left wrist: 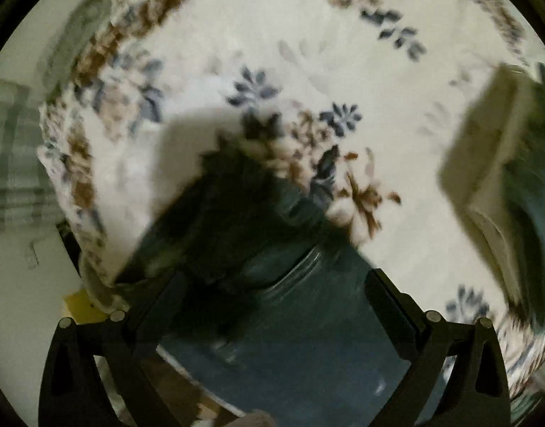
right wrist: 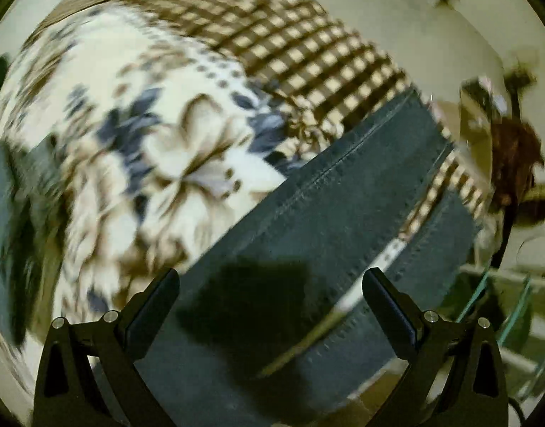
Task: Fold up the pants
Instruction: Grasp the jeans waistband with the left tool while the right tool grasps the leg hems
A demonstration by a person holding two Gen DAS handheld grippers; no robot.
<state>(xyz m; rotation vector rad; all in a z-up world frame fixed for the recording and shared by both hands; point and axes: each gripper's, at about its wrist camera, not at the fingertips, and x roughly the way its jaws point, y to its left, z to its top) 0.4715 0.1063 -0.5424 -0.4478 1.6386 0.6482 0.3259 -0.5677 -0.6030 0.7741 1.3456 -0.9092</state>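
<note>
I judge the folding barely begun: the pants (right wrist: pixel 343 220) lie on the flowered blanket (left wrist: pixel 308 53) that covers the bed, and from my right wrist view I see two dark denim legs stretched out side by side, with a strip of checked blanket (right wrist: pixel 290 42) showing in the gap between them, so no fold across the length looks made yet. In the left wrist view the pants (left wrist: pixel 300 320) show a seamed edge, though blur keeps me from telling which part it is. My left tool (left wrist: pixel 272 306) hangs low over that cloth with its fingers spread wide, one on each side of the denim, nothing pinched. My right tool (right wrist: pixel 272 302) is spread wide as well, pointing along the nearer leg, its shadow falling on the cloth just ahead of it. Both views are smeared, so whether either tool touches the fabric I cannot tell. Left to do, as I judge it: lay the legs together, then fold them up.
</note>
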